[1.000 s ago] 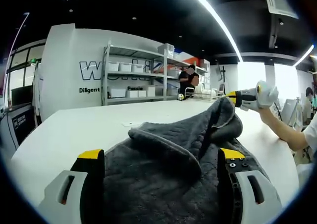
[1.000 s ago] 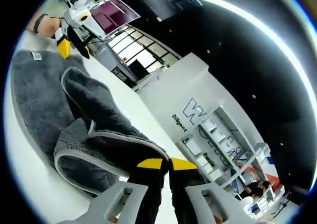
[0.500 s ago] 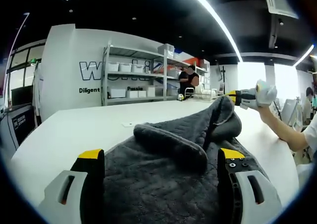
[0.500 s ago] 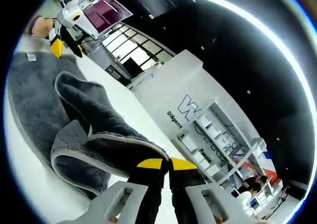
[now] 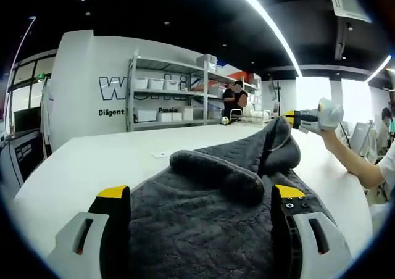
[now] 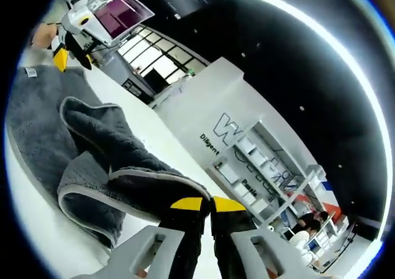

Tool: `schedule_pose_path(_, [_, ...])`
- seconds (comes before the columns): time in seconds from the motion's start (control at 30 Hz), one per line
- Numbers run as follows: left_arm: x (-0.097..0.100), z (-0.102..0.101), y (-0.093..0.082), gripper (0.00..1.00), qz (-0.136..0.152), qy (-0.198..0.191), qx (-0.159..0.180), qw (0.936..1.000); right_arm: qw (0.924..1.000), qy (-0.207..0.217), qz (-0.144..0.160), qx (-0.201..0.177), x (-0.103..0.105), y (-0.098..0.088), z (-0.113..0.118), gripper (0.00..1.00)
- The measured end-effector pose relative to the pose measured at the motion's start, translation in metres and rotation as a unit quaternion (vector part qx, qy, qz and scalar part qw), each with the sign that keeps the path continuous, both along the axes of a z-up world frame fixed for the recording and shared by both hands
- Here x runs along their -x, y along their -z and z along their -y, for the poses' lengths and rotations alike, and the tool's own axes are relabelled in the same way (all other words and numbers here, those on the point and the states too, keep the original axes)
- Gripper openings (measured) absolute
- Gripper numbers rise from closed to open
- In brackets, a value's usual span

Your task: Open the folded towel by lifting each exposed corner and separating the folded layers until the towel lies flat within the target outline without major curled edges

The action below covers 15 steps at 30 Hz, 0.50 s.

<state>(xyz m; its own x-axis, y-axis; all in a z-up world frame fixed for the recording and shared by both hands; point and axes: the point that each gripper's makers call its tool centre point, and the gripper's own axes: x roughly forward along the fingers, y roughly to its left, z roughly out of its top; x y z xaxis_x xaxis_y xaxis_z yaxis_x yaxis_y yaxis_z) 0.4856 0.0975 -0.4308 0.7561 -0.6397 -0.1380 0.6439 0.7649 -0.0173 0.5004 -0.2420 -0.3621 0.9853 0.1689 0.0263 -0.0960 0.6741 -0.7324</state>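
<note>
A dark grey towel (image 5: 203, 223) with a pale hem lies on the white table (image 5: 80, 162), partly folded over itself in a thick roll (image 5: 213, 168). My left gripper (image 5: 201, 192) is open, its yellow-tipped jaws wide apart with the towel spread between them. Beyond it my right gripper (image 5: 307, 120) holds a raised corner (image 5: 281, 129) of the towel above the table. In the right gripper view my right gripper (image 6: 207, 204) is shut on that hemmed edge, the towel (image 6: 80, 143) hangs down and back from it, and the left gripper (image 6: 65, 47) stands at the towel's far end.
A person's forearm (image 5: 352, 158) reaches in from the right. Shelves with white bins (image 5: 166, 100) and a lettered wall stand behind the table, with a person (image 5: 234, 100) beside them. A purple screen (image 6: 117, 13) is behind the left gripper. Bare table (image 6: 154, 137) lies along the towel's side.
My right gripper has carried the held corner a little farther away. The rolled fold has slid that way and sunk lower and flatter. My left gripper has stayed in place, open.
</note>
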Motion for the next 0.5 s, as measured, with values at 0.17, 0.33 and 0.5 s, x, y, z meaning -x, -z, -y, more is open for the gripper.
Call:
schedule_pose_path(0.17, [0.000,0.000,0.000,0.93,0.000,0.000,0.000,1.0000,0.9999,0.009,0.001,-0.012,-0.001,-0.002,0.008,0.00])
schedule_pose_path(0.33, [0.000,0.001,0.001,0.93,-0.001,0.001,0.000,1.0000,0.9991,0.023,0.004,-0.036,-0.002,-0.005,0.019,0.00])
schedule_pose_path(0.5, [0.001,0.002,0.003,0.93,-0.005,0.004,-0.003,1.0000,0.9977,0.036,0.010,-0.056,-0.001,-0.011,0.032,0.00])
